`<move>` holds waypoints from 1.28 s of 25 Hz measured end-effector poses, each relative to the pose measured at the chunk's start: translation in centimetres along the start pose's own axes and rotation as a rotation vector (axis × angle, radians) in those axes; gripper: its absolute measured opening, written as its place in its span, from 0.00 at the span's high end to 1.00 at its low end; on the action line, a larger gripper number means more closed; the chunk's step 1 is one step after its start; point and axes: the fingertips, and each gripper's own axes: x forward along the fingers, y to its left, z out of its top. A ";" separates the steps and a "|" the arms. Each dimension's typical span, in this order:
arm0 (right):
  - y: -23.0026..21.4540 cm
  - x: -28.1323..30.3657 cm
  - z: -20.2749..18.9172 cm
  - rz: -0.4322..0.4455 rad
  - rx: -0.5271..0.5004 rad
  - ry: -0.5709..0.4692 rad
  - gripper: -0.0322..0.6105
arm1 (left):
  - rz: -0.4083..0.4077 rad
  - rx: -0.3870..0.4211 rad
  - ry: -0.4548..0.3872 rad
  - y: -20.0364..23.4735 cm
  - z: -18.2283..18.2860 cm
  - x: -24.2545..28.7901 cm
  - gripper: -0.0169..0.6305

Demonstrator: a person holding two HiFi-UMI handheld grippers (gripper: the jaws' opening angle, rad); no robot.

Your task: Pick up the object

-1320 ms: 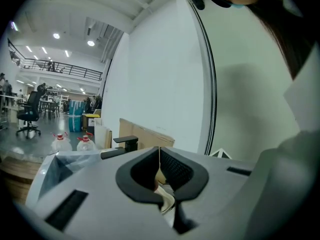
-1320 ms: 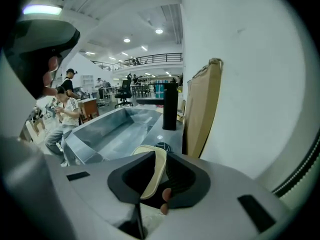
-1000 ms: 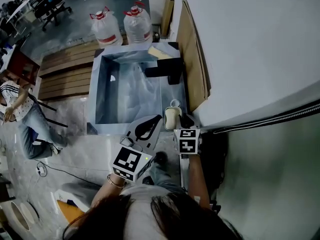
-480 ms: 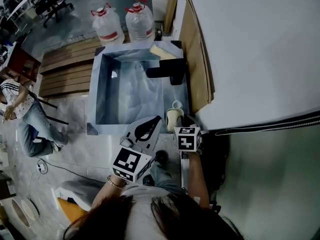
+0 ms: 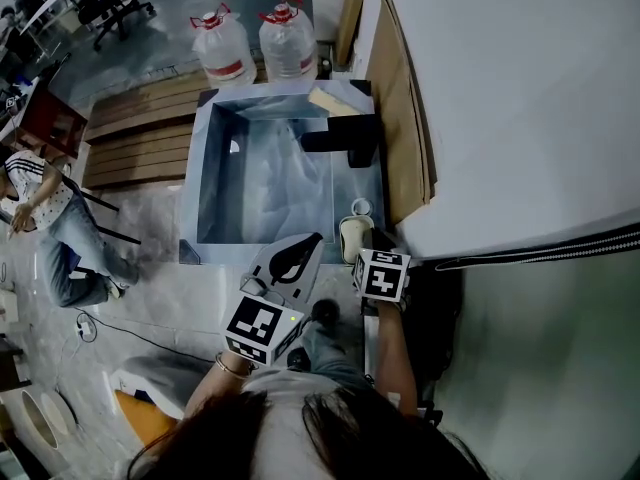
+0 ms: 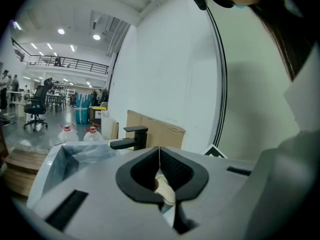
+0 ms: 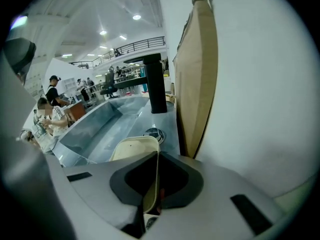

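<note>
The object is a cream shallow tray [image 5: 352, 236], [image 7: 131, 151] at the near right corner of a steel sink [image 5: 212, 168]. My right gripper [image 5: 368, 244], [image 7: 157, 156] is shut on the tray's near rim, whose wall stands between the jaws. Whether the tray rests on the sink deck or hangs just above it, I cannot tell. My left gripper [image 5: 312, 240], [image 6: 159, 150] hovers over the sink's near edge, just left of the tray, with its jaws shut and nothing between them. Part of the tray [image 6: 164, 188] shows behind its closed jaws.
A black faucet [image 5: 345, 138], [image 7: 155, 84] stands at the sink's far right. A small round metal fitting [image 5: 360, 207] lies just beyond the tray. A cardboard sheet [image 5: 400, 108] leans on the white wall at right. Two water jugs [image 5: 225, 48] stand behind the sink. A person [image 5: 45, 218] sits at left.
The right gripper's marker cube has tilted and shifted slightly up and right, still holding the tray. The left gripper has stayed in place. The head view has drifted a little.
</note>
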 end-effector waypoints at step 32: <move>2.9 -10.8 0.9 0.026 0.130 -0.188 0.90 | 0.037 0.018 -0.096 -2.2 0.8 -9.7 0.96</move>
